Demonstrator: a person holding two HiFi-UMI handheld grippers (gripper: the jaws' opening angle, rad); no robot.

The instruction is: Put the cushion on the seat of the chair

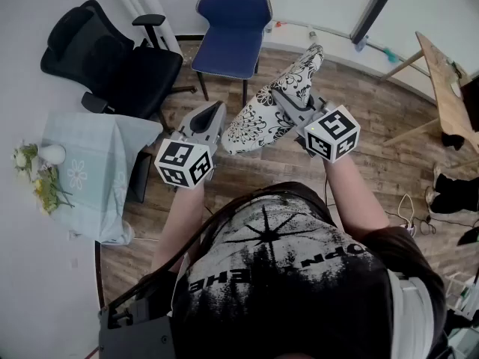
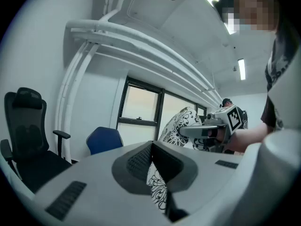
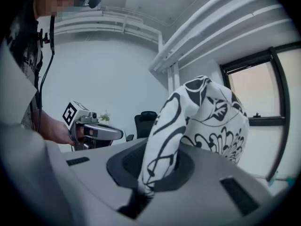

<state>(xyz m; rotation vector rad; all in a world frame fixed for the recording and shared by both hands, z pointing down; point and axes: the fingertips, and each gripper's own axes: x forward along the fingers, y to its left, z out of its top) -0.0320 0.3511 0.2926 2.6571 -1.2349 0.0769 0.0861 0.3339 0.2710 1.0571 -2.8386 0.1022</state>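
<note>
the cushion [image 1: 254, 122] hangs across the 2 grippers, its upper part pinched in the closed right gripper [image 1: 281, 96] and a thin fold of its lower edge nipped in the closed left gripper [image 1: 215, 112]. i'd call this the carrying step: the blue chair [image 1: 233, 2] stands ahead of both grippers, well apart, its seat [image 1: 223, 51] bare. next it wants carrying forward over that seat, lowering flat, then both grips letting go.

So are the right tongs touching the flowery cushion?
Touching. The right gripper view shows the right tongs shut on a fold of the cushion, with the fabric pinched between them.
</note>
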